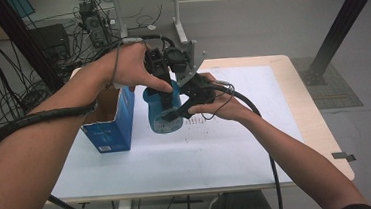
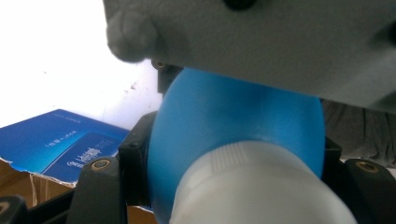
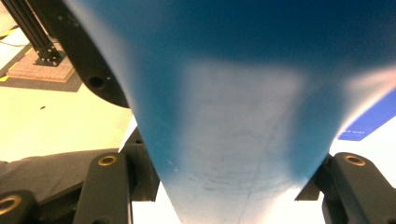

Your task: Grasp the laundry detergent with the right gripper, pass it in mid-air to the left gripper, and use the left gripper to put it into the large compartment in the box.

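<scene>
A wooden-edged table carries a white sheet that covers most of its top, leaving bare wood along the right edge and the far right corner. Near the left edge of the table stands an open blue carton, its brown inner flaps turned up; in the left gripper view its printed blue side lies at the lower left. Just right of the carton, toward the middle of the far half of the table, a blue plastic bottle is held upright between both tools; whether its base touches the sheet cannot be told. The left hand comes in over the carton and brings the left gripper down onto the upper part of the bottle; in the left gripper view its black jaws press either side of the blue shoulder just above the ribbed white cap. The right hand holds the right gripper against the bottle's lower body from the right side, and in the right gripper view its jaws clamp both flanks of the blue body. A black cable trails from the right gripper along the forearm toward the near edge.
</scene>
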Available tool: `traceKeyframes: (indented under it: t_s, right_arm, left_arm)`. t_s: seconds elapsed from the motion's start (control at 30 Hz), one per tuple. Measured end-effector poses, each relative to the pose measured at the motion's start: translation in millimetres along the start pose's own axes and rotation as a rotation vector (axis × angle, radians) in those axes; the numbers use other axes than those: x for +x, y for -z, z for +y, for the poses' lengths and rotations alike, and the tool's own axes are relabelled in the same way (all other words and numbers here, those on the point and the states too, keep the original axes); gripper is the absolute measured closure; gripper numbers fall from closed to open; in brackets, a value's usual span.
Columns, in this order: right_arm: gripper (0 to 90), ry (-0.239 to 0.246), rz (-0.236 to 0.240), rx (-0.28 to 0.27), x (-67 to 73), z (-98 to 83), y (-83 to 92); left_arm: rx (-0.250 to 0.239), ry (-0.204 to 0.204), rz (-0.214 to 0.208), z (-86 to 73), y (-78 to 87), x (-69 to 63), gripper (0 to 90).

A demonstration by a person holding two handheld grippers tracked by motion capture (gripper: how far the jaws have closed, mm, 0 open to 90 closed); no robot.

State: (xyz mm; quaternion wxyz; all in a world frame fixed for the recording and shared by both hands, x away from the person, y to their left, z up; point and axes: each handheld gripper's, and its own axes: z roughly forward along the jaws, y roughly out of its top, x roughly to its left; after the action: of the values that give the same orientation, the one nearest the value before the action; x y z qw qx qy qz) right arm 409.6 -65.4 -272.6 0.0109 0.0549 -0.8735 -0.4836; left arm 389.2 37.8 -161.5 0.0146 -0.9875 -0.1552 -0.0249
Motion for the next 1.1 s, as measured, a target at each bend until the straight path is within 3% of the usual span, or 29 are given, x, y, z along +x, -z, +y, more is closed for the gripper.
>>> traceKeyframes:
  t_s: [1.1]
  right_arm:
    - [39.9,-0.023,0.005,-0.012,1.7,-0.9,-0.6]
  left_arm:
    - [0.001,-0.006,0.001,-1.5,1.1,-0.2,36.8]
